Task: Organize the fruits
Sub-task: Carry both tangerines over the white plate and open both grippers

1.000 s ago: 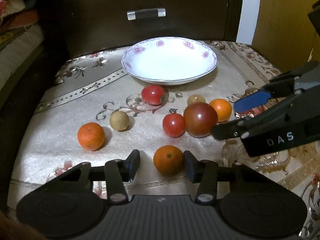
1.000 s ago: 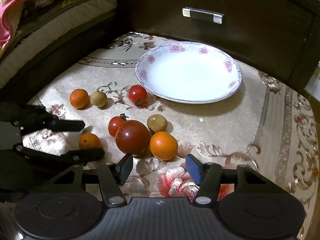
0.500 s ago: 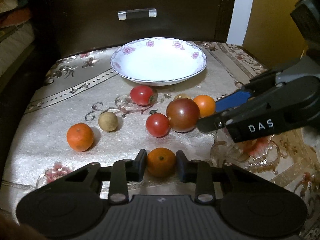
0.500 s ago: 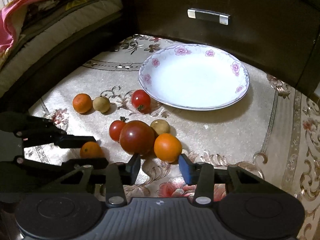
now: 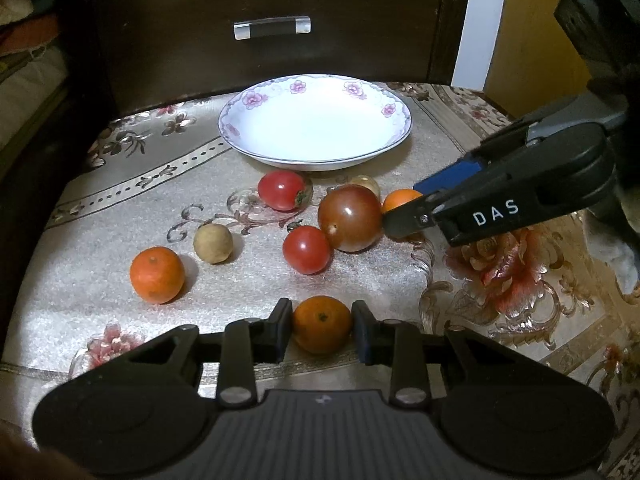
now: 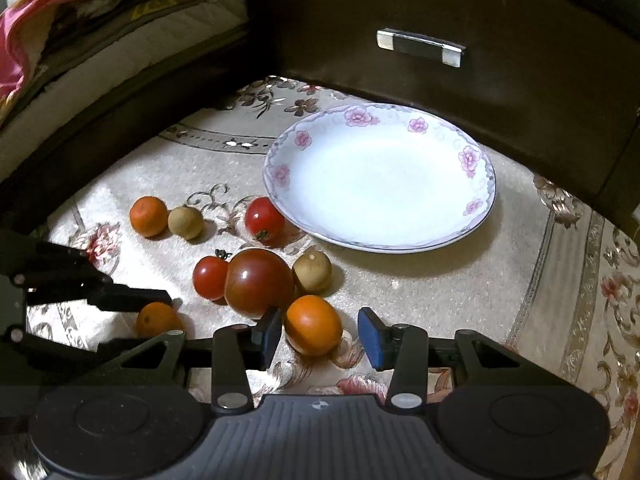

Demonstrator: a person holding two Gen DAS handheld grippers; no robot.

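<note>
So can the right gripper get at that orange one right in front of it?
Probably yes. The orange fruit already sits between the closing right gripper's fingers, one pad near it, the other apart. The big dark tomato crowds one side.

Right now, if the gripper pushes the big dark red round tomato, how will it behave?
The big dark red round tomato is likely to roll: it is round on flat cloth. It would probably nudge the small red tomato and brown round fruit beside it. Its glossy skin may be slippery.

Glossy ceramic plate (image 6: 478, 216); shiny brocade cloth (image 5: 120, 208); dark wood drawer (image 5: 360, 28).
</note>
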